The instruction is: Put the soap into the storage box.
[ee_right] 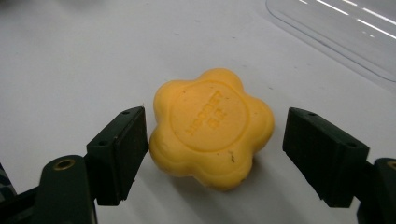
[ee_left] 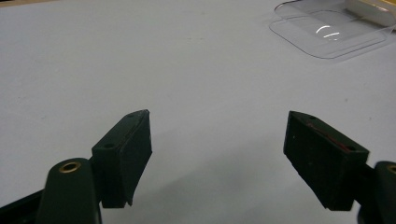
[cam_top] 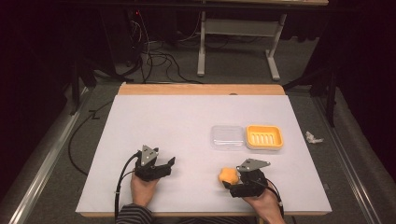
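Now soap between spread jaws

A dim room — grey carpet floor strewn with black cables, a white-legged table frame behind. The white-topped counter has a wooden edge — crumpled paper lies beside it.

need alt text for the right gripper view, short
A yellow flower-shaped soap lies on the white table between the open right gripper; its black fingers flank the bar, one touching or nearly touching it, the other apart from it. A clear lid sits at the upper right corner.
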Motion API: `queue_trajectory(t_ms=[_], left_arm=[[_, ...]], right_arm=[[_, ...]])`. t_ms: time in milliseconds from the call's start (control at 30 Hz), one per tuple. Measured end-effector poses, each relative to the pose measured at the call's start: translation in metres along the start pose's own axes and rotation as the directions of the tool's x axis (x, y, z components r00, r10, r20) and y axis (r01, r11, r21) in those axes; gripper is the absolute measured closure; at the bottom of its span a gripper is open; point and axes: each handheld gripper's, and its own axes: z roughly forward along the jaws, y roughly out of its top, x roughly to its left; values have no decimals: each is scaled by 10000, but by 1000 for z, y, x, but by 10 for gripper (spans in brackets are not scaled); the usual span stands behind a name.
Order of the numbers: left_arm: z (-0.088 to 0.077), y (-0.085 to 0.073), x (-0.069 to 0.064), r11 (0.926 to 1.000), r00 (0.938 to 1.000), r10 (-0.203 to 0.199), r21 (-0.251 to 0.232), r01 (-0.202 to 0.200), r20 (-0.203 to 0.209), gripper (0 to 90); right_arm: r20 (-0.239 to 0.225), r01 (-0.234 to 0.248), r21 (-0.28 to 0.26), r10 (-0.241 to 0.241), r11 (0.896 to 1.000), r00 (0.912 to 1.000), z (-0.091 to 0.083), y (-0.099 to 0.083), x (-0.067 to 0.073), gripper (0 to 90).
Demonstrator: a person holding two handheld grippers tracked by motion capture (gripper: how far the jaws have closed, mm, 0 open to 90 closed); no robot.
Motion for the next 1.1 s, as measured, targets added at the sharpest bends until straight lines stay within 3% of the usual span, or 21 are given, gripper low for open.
queue_trajectory(t_ms=[167, 500, 800, 1100], left_arm=[[0, 0, 0, 10000, 10000, -36, -33, 36, 57, 241], [-2, 0, -1, 10000, 9998, 67, -12, -67, 208, 234], [-2, -1, -1, 9999, 9997, 122, -5, -122, 222, 232], [-2, 0, -1, 10000, 9998, 81, 9, -81, 208, 232]], right_arm=[[333, 234, 593, -254, 9980, 9991, 11, 5, 7, 206], [805, 181, 834, -249, 9963, 9964, 21, 5, 11, 249], [567, 97, 1008, -154, 9949, 9983, 21, 7, 7, 267], [384, 633, 1071, -677, 9922, 9970, 21, 8, 5, 272]])
